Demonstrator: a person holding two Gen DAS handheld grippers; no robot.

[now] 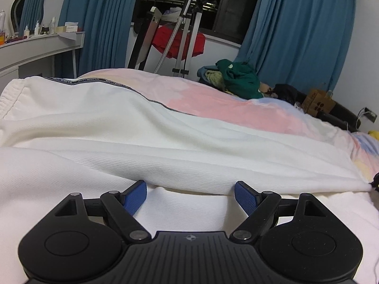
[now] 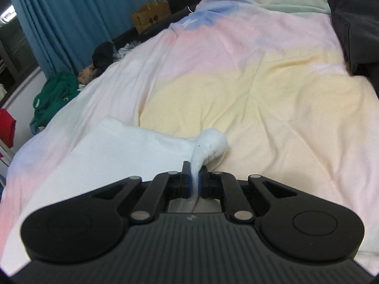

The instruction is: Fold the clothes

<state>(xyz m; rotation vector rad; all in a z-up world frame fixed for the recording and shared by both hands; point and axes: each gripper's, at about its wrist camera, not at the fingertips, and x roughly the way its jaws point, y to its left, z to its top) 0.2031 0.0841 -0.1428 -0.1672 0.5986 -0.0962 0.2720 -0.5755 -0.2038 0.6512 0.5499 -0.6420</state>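
1. Left wrist view is filled across its lower and middle part by the white trousers (image 1: 118,127), which are spread along the pastel bedcover (image 1: 213,104); an elastic waistband is seen at the far left of the frame, and a grey lettered stripe runs along the upper edge of the cloth.
2. Across the middle of that frame a long soft ridge is formed where one layer of the white cloth lies over another, so some doubling of the garment is shown. Whether this is a fold or only a rumple cannot be settled.
3. In the right wrist view the pastel bedcover (image 2: 260,82) takes most of the frame, and a narrower end of the white trousers (image 2: 132,142) is seen at lower centre, drawn up to a bunched tip.
4. No compact, squared bundle is shown in either view; the garment is judged to be only partly folded at most, with the length yet to be brought together.
5. Other clothing is seen unsorted: a green heap (image 1: 239,78) at upper right of the left view, and a dark garment (image 2: 355,28) at the upper right edge of the right view. Whether these belong to the job cannot be told.
6. The right gripper (image 2: 194,184) is pinched tight on the bunched white tip.
7. The left gripper (image 1: 190,194) is held wide apart, low over the white cloth, with nothing between its blue pads.
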